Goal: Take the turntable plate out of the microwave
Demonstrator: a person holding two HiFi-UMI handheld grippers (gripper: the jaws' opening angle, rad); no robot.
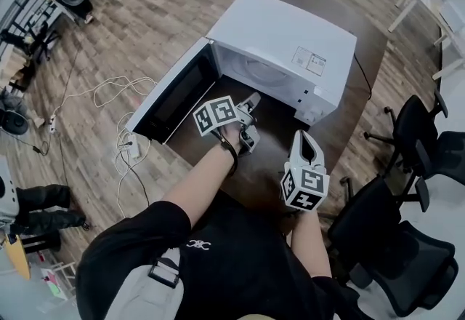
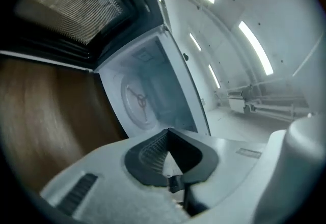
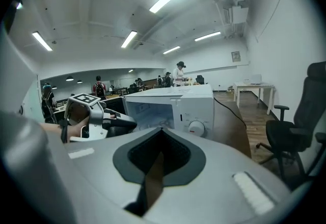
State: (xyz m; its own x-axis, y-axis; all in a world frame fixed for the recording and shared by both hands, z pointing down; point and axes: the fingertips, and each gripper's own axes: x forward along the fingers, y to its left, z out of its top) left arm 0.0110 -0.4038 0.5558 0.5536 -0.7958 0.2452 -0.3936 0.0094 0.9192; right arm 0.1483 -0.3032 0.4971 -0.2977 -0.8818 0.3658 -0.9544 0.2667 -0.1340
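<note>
A white microwave (image 1: 283, 31) stands on the dark wooden table (image 1: 341, 133) with its door (image 1: 174, 89) swung open to the left. The glass turntable plate (image 1: 265, 71) lies on the cavity floor; the left gripper view shows the plate (image 2: 136, 103) tilted because that gripper is rolled. My left gripper (image 1: 252, 100) is shut and empty, just in front of the open cavity. My right gripper (image 1: 304, 135) is also shut and empty, nearer to me and to the right, facing the control panel (image 3: 196, 127). The right gripper view catches the left gripper (image 3: 125, 123) before the opening.
The open door (image 2: 66, 4) sticks out past the table's left edge. Black office chairs (image 1: 407, 166) stand to the right of the table. White cables and a power strip (image 1: 123, 144) lie on the wooden floor at left. People stand far off (image 3: 178, 73).
</note>
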